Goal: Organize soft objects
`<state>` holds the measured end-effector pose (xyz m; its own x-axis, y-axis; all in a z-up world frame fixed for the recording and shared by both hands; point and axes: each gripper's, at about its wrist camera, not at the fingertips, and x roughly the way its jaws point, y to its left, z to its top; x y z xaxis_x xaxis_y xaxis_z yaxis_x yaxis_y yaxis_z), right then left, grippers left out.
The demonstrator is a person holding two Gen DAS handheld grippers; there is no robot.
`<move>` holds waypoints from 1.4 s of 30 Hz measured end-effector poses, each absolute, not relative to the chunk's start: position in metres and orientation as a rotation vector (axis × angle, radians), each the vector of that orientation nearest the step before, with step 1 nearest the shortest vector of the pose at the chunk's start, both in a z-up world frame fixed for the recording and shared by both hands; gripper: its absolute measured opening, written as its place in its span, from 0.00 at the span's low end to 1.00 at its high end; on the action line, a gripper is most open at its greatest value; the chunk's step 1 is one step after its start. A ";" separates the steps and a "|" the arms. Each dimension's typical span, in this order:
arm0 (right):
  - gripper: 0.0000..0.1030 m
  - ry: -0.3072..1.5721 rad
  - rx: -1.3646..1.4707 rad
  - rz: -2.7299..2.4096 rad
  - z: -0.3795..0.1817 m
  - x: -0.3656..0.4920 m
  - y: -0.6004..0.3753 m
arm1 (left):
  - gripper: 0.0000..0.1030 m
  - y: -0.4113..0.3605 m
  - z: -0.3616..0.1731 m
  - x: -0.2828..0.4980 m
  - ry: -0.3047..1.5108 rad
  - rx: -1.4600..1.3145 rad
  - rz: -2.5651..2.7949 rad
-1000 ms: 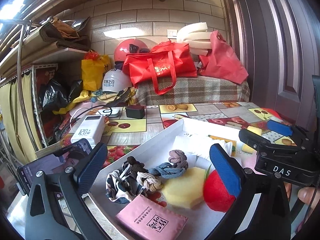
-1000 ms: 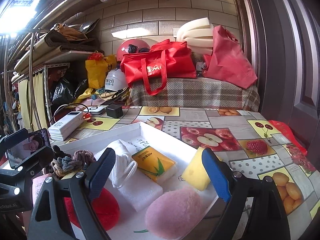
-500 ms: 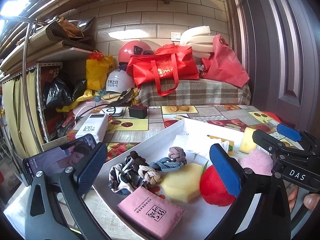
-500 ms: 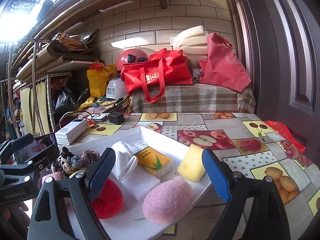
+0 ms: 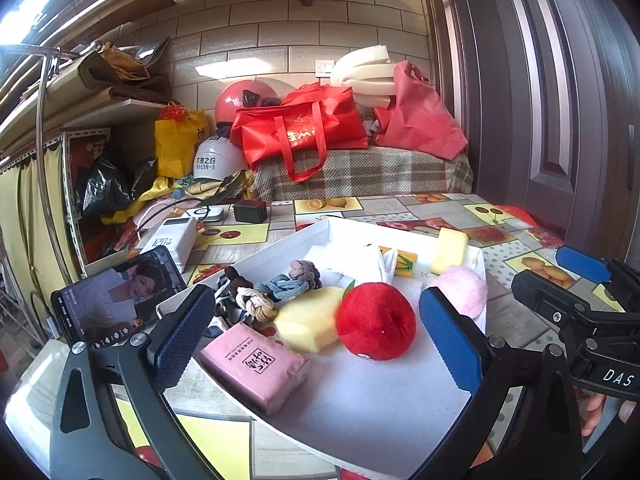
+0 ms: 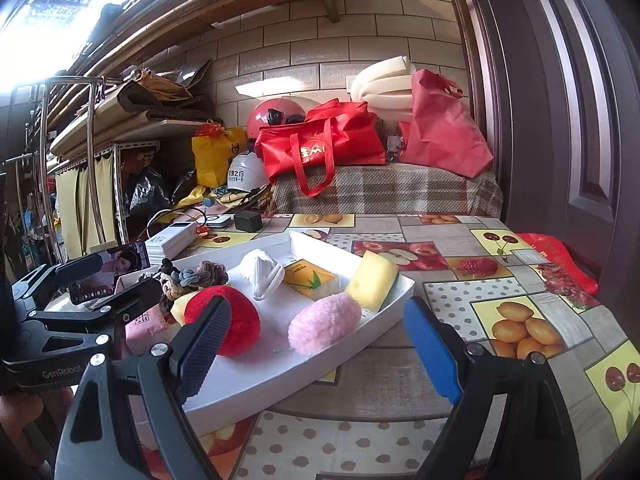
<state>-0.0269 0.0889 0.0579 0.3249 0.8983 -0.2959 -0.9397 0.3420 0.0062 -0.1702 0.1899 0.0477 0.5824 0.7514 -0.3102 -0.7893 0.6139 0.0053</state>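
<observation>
On the fruit-print tablecloth [image 6: 460, 292] sits the white tray [image 6: 384, 312], and everything soft is piled inside it. Both grippers hang short of its near edge, both with jaws spread wide and nothing between the pads.

The left gripper [image 5: 316, 340] looks straight across the pink tissue pack [image 5: 256, 364], which lies closest to its fingers, its long axis slanting from near right to far left across the line of approach. Just behind it come the yellow sponge [image 5: 308, 320] and the red plush apple [image 5: 376, 320], touching each other.

The right gripper [image 6: 316, 340] faces the tray's other end: the fluffy pink puff [image 6: 324, 322] lies dead ahead, an oval stretched up and to the right, so the fingers would straddle its short side as they stand. The wedge of yellow sponge [image 6: 372, 280] leans on the tray's right wall just beyond it.

So here's the call: the pink puff belongs to the right hand, the tissue pack to the left. The knotted hair ties [image 5: 276, 288] sit further back, left of centre, a longer reach for either one.
</observation>
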 end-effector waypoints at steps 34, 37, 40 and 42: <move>0.86 0.381 0.013 0.909 0.060 0.014 -0.069 | 1.00 0.073 0.053 -0.151 0.380 -0.087 0.842; 0.86 0.370 0.022 0.901 0.062 0.013 -0.071 | 1.00 0.069 0.054 -0.149 0.382 -0.057 0.882; 0.86 0.324 -0.010 0.891 0.064 0.003 -0.069 | 1.00 0.071 0.053 -0.148 0.381 -0.078 0.817; 0.86 0.274 -0.051 0.889 0.066 -0.007 -0.066 | 1.00 0.073 0.051 -0.145 0.401 -0.081 0.830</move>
